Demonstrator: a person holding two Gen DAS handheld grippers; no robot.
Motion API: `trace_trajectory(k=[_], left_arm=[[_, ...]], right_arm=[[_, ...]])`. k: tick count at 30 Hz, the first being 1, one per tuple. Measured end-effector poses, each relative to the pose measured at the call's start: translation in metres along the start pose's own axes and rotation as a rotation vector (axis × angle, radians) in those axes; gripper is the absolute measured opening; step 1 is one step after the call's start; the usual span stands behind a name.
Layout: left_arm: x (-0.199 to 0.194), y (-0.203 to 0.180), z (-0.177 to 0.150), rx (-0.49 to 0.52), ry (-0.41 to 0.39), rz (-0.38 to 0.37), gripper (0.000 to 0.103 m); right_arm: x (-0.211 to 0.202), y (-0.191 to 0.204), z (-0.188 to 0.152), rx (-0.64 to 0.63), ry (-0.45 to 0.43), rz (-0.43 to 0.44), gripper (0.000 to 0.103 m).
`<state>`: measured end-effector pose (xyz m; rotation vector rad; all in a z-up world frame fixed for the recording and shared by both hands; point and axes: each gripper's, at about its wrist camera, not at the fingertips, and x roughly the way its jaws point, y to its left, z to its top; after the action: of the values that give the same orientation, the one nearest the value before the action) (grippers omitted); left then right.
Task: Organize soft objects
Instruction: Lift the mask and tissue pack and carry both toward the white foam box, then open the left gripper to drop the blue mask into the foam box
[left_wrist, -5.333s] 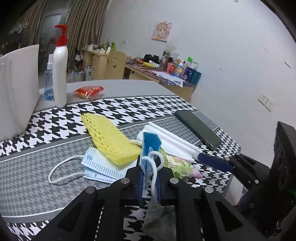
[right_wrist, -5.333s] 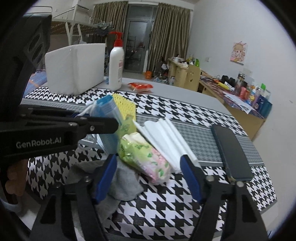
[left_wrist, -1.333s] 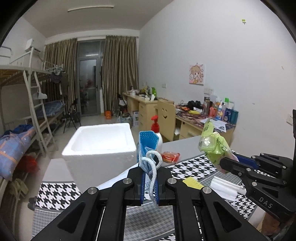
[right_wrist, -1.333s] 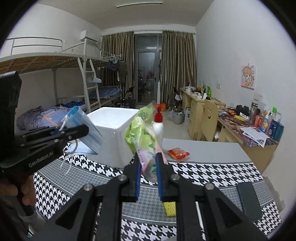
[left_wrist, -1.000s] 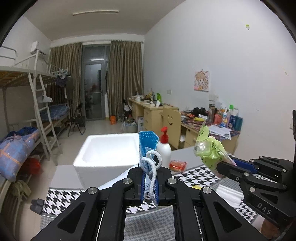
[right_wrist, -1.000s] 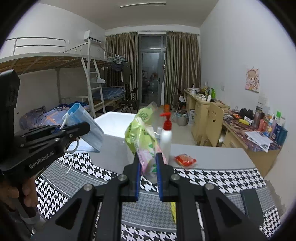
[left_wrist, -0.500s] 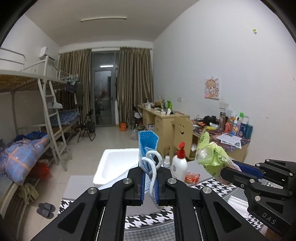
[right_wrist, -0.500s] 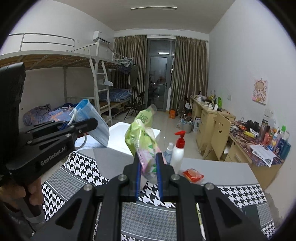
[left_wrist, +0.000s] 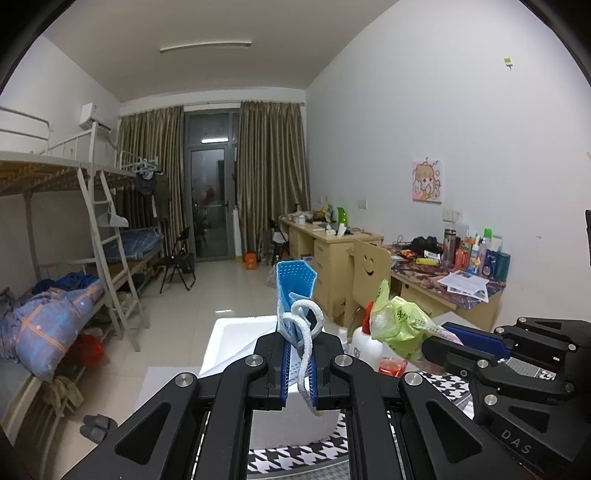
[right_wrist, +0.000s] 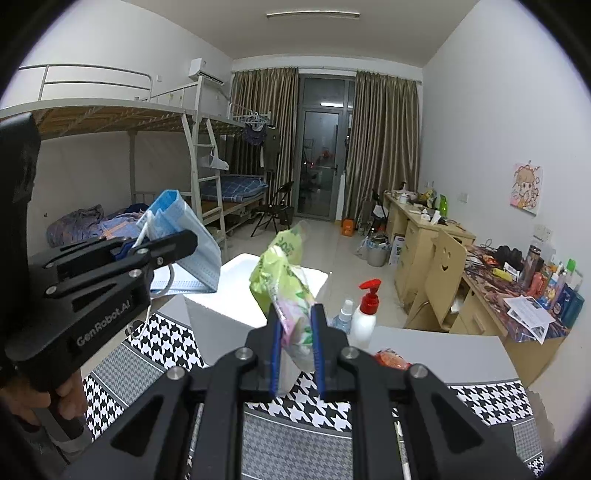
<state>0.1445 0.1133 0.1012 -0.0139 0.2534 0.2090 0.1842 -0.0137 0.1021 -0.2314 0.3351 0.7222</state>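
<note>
Lift done: I've raised both loads off the bench toward the white foam box (right_wrist: 236, 291). Left hand-held gripper (left_wrist: 297, 360) clamps the blue face mask (left_wrist: 293, 295), right hand-held gripper (right_wrist: 297, 341) the green tissue pack (right_wrist: 282, 273). Drop-off is next.

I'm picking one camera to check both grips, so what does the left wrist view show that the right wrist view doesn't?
Only the left wrist view: slippers under the bunk. Only the right wrist view: the hand on the left hand-held gripper, and the face mask opened out sideways. Both: the mask, the green tissue pack clamped in the right hand-held gripper, the white foam box, the pump bottle.
</note>
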Motion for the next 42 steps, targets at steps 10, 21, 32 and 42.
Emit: trace_trajectory(k=[10, 21, 32, 42], left_arm=[[0.021, 0.007, 0.011, 0.0, 0.018, 0.004, 0.009], [0.058, 0.018, 0.015, -0.006, 0.075, 0.014, 0.009], [0.102, 0.025, 0.014, -0.013, 0.139, -0.018, 0.009], [0.138, 0.034, -0.001, -0.03, 0.227, -0.044, 0.009]], right_arm=[[0.009, -0.002, 0.015, 0.004, -0.02, -0.013, 0.019], [0.033, -0.004, 0.025, 0.001, 0.006, -0.016, 0.019], [0.055, -0.01, 0.033, 0.025, 0.047, -0.016, 0.019], [0.076, -0.013, 0.033, 0.041, 0.102, -0.022, 0.019]])
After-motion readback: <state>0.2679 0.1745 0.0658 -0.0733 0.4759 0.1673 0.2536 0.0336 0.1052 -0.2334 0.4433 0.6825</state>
